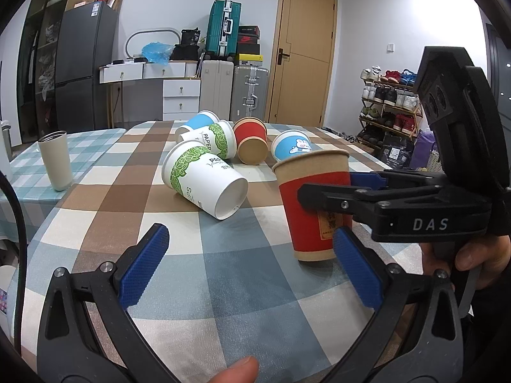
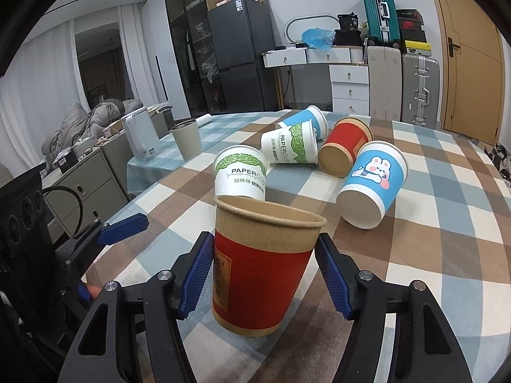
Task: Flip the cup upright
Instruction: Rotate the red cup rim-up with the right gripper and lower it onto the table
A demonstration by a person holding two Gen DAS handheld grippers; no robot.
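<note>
Red cup upright between the jaws

The red cup (image 2: 262,271) stands on the checked worktop (image 2: 447,239); right gripper (image 2: 265,274) pads flank it, right pad slightly apart. Five cups lie toppled toward twelve o'clock.

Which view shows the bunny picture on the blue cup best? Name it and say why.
Right wrist view: the bunny cup lies on its side with the whole bunny facing the camera. In the left wrist view, the same cup is smaller, farther off and partly hidden behind the upright red cup.
</note>
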